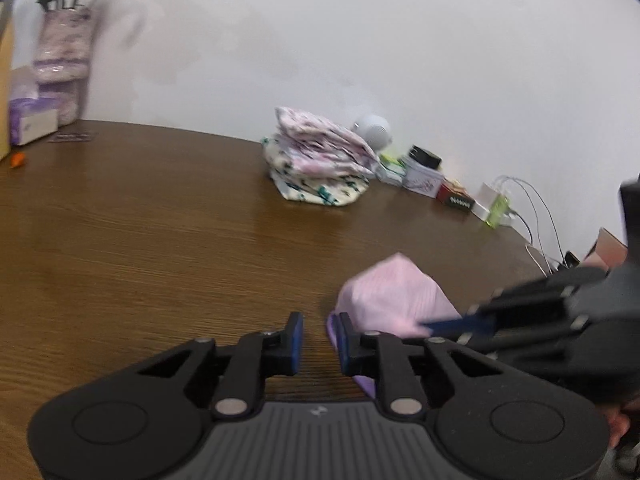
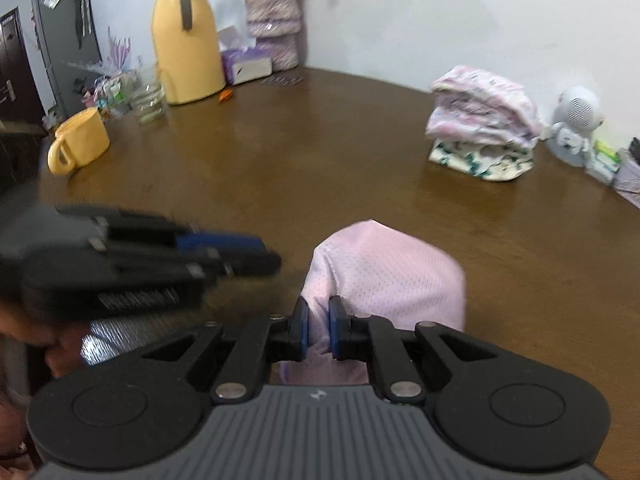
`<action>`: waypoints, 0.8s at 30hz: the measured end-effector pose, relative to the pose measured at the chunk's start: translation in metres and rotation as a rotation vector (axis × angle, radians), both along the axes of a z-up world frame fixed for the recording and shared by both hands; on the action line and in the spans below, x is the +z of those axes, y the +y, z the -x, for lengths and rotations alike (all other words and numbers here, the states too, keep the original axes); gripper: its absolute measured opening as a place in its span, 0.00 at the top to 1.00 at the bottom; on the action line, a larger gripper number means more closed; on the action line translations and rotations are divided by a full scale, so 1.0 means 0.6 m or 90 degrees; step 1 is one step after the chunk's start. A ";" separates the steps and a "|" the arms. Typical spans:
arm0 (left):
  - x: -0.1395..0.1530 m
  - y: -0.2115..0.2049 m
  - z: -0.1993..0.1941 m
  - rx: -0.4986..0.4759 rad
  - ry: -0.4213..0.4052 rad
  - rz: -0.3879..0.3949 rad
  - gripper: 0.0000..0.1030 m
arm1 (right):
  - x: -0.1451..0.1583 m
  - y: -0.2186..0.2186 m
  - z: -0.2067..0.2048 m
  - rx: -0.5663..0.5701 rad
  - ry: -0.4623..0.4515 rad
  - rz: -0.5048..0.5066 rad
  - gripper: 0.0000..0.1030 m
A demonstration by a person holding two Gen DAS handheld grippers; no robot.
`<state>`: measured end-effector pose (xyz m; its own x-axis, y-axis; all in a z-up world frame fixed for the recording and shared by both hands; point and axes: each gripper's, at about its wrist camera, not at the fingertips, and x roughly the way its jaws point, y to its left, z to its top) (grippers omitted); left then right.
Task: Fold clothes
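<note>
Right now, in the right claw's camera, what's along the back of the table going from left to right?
Yellow mug → glass jar → yellow thermos jug → purple tissue box → pile of folded clothes → little white speaker.

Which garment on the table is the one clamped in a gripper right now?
The plain pink mesh garment, pinched by the right gripper. The folded floral pieces in the stack near the wall sit apart, untouched, and are patterned rather than plain.
</note>
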<state>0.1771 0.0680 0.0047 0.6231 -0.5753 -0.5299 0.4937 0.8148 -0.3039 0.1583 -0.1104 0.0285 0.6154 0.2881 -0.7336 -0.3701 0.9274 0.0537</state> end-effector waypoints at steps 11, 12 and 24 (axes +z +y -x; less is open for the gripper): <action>0.039 -0.018 0.014 -0.049 -0.041 0.034 0.80 | 0.026 -0.086 0.068 -0.029 -0.057 -0.178 0.70; 0.044 -0.029 0.015 -0.062 -0.045 0.033 0.83 | 0.027 -0.096 0.073 -0.042 -0.068 -0.159 0.70; -0.014 -0.117 -0.040 -0.068 0.024 -0.039 0.88 | -0.042 -0.115 0.055 -0.051 -0.061 -0.089 0.70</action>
<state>0.2014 -0.0020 -0.0036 0.5392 -0.6030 -0.5879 0.5679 0.7758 -0.2750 0.1254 -0.1797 0.0033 0.7053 0.3304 -0.6272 -0.3049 0.9401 0.1523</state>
